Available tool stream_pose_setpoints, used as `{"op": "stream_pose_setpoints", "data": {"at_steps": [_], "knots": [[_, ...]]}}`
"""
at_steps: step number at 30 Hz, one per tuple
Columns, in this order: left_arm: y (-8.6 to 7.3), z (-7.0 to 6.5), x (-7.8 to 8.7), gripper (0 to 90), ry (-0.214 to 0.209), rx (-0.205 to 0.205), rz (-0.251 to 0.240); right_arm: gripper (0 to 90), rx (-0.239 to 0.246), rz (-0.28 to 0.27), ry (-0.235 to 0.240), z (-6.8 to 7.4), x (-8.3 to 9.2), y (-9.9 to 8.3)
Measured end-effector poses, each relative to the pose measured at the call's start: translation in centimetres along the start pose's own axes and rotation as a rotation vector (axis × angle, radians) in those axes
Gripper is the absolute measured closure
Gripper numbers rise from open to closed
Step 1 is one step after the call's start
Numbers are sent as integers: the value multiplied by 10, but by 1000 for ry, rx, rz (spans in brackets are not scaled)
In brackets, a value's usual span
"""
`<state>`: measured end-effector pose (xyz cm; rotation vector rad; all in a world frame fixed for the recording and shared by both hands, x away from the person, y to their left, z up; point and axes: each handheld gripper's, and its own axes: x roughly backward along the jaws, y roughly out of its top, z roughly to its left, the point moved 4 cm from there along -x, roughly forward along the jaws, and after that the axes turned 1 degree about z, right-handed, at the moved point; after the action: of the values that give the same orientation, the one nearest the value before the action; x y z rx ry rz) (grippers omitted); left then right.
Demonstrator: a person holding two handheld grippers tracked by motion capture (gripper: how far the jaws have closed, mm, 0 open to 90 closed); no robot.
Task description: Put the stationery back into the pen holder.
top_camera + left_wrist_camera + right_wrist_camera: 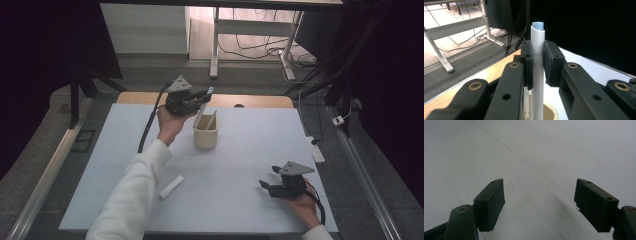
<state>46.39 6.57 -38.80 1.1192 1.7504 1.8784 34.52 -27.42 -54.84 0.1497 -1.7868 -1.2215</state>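
Smooth white plastic pen, matt beige cup, wood table edge.

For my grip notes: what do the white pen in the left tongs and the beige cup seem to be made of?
White pen: probably smooth plastic, with an even matte sheen and a pale blue end. Beige cup: likely matte plastic, uniform colour, rounded corners; ceramic cannot be ruled out.

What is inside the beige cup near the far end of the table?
In the high view, the beige cup holds one white stick-like item leaning on its rim. The left gripper holds a white marker above it. The cup's walls hide its bottom.
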Motion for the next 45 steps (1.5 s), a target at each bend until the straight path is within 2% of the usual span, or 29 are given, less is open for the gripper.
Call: {"op": "stream_pose_setpoints", "data": {"at_steps": [4,11,15,22,24,25,26,28,31,38,45], "knots": [[0,2,-8,781,5,12,-19,236,-2,0,-4,-1,0,0],[-6,4,-25,780,5,29,-19,236,-1,-1,-4,-1,1,0],[-8,5,-28,780,14,22,-17,235,-1,-1,-4,-1,1,0],[-10,5,-27,772,-4,30,0,235,1,-2,-2,-1,0,0],[-11,4,-27,745,-9,22,4,236,0,-4,-5,-1,0,0],[-12,3,-27,680,-4,16,12,235,1,-1,-5,-1,1,0],[-14,2,-26,630,8,7,20,236,1,0,-5,-1,1,0],[-17,1,-25,561,7,-1,29,236,2,0,-5,-1,1,0],[-22,2,-22,493,3,12,37,236,3,-2,-2,-1,0,0],[-34,7,-10,454,-10,41,68,235,3,2,-2,-1,0,0],[-45,9,10,453,23,23,99,236,4,3,-3,0,0,0]]}}
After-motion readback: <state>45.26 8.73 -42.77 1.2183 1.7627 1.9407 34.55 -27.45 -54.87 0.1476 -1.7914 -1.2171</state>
